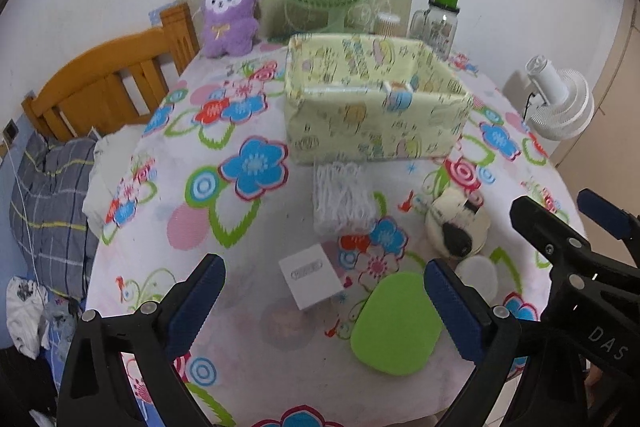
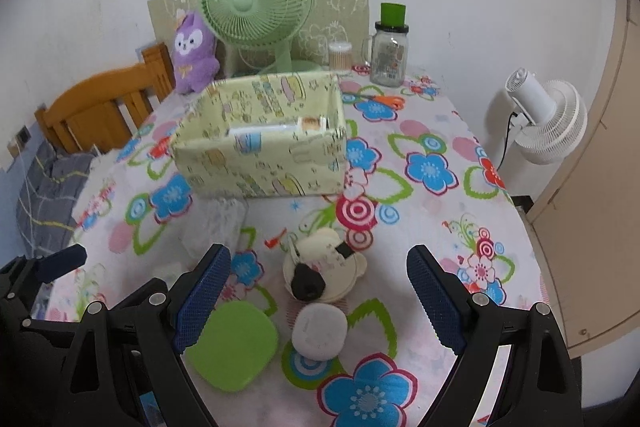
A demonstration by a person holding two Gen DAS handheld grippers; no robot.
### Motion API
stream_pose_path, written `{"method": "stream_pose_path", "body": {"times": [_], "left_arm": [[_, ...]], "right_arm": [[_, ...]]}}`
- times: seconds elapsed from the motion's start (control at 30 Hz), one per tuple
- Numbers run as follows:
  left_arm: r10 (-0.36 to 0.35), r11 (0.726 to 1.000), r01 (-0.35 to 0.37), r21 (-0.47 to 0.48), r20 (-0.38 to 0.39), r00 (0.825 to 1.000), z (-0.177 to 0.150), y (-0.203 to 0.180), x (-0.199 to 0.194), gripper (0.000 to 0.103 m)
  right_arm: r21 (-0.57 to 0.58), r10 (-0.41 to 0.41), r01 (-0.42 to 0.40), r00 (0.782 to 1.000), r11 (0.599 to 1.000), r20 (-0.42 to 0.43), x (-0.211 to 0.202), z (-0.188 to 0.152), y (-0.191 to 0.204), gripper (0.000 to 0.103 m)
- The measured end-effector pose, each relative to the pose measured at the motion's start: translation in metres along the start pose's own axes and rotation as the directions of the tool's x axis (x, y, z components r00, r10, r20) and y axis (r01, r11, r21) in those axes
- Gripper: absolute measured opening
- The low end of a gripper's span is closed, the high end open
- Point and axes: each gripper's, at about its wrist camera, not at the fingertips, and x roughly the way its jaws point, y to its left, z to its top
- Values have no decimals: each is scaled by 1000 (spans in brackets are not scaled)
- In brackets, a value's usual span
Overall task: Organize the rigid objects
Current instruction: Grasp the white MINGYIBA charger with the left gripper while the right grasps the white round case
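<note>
On floral tablecloth (image 2: 440,131), patterned box (image 2: 264,163)

Box (image 2: 260,163) interior mostly hidden by its front wall. Left tool's (image 1: 324,303) finger (image 1: 456,311) covered green lid's (image 1: 394,327) right edge. Mesh bag (image 2: 218,227) blurred.

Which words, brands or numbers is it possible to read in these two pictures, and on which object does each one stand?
"DAS": white letters on the black body of the right claw, seen from the left wrist view.
White box: a small label on top, too blurred to read.
Glass jar: printed pictures, no legible words.
Patterned storage box: prints only, too small to read.
White round case: faint mark, unreadable.
</note>
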Motion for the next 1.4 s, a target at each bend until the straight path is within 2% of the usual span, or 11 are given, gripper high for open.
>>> {"method": "stream_pose_path", "body": {"times": [0.37, 0.63, 0.77, 0.87, 1.07, 1.1, 1.2, 1.27, 1.4], "left_arm": [[50, 999, -49, 4, -12, 999, -17, 10, 24, 101], [63, 998, -62, 33, -20, 998, -19, 8, 49, 101], [86, 994, -87, 62, 4, 996, -22, 5, 57, 98], [82, 994, -81, 77, -9, 997, -24, 4, 63, 96], [54, 998, -54, 15, -19, 998, -20, 14, 71, 85], [47, 999, -47, 9, -28, 998, -19, 15, 74, 78], [15, 1000, -15, -2, -60, 998, -21, 16, 80, 71], [10, 1000, -9, 12, -70, 998, -25, 13, 83, 66], [-1, 1000, 3, 27, -52, 999, -29, 8, 82, 56]], "right_arm": [[69, -3, 7, 999, 998, -47, 30, -25, 2, 92], [87, -39, 45, 997, 995, -73, 51, -35, -1, 92], [86, -59, 68, 994, 994, -95, 62, -41, -5, 92], [88, -75, 84, 992, 993, -105, 66, -45, -6, 91], [47, -109, 116, 984, 992, -142, 76, -54, 1, 91], [38, -112, 119, 983, 992, -147, 77, -55, 3, 87], [45, -112, 121, 980, 992, -167, 81, -59, 5, 79], [60, -111, 124, 977, 990, -182, 84, -61, 5, 70], [70, -98, 113, 978, 991, -184, 83, -61, 7, 53]]}}
